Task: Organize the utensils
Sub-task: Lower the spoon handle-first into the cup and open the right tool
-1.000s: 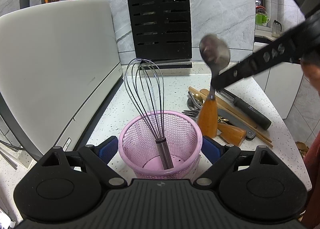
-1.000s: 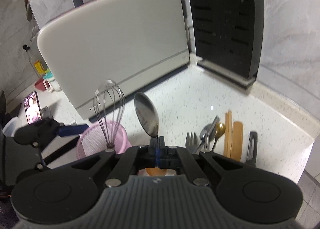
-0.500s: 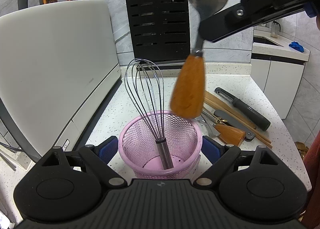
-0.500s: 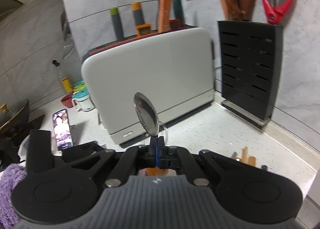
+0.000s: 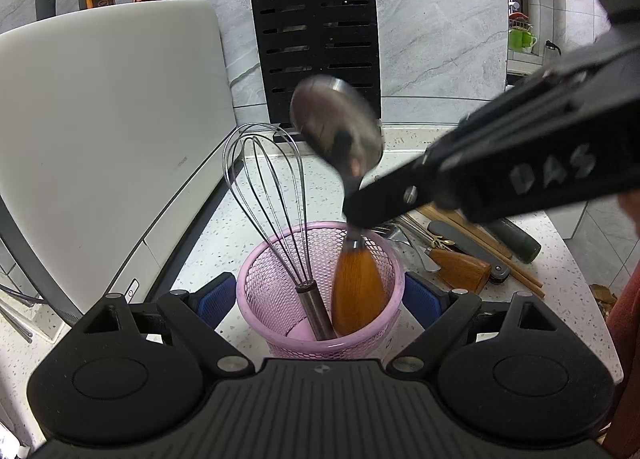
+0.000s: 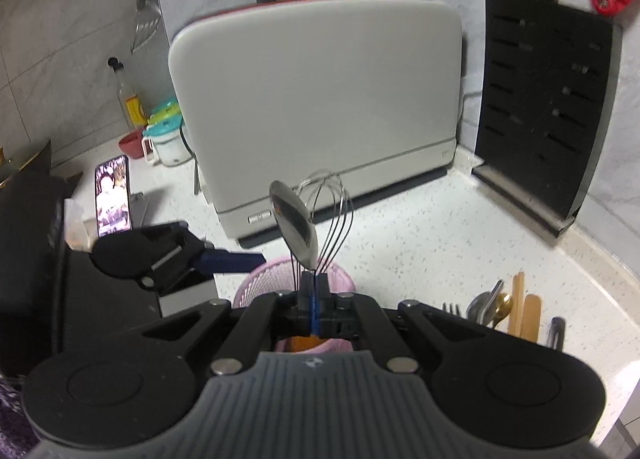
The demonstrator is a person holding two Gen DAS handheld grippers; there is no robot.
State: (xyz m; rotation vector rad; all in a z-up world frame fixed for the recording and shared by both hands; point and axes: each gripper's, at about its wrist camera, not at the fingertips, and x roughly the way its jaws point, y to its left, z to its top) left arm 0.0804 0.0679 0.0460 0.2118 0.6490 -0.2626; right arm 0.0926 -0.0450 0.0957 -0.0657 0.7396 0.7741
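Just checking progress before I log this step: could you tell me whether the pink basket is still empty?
No, the pink basket already holds a whisk, with the wooden-handled spoon going in.

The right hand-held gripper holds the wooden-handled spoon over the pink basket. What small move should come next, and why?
Probably lower it a little, then release. The right hand-held gripper is shut on the spoon, whose wooden handle is already inside the pink basket, beside the whisk, but seems short of the bottom.

The whisk [image 5: 276,219] and the spoon [image 5: 352,259] crowd the pink basket [image 5: 256,299], leaving little open room inside.
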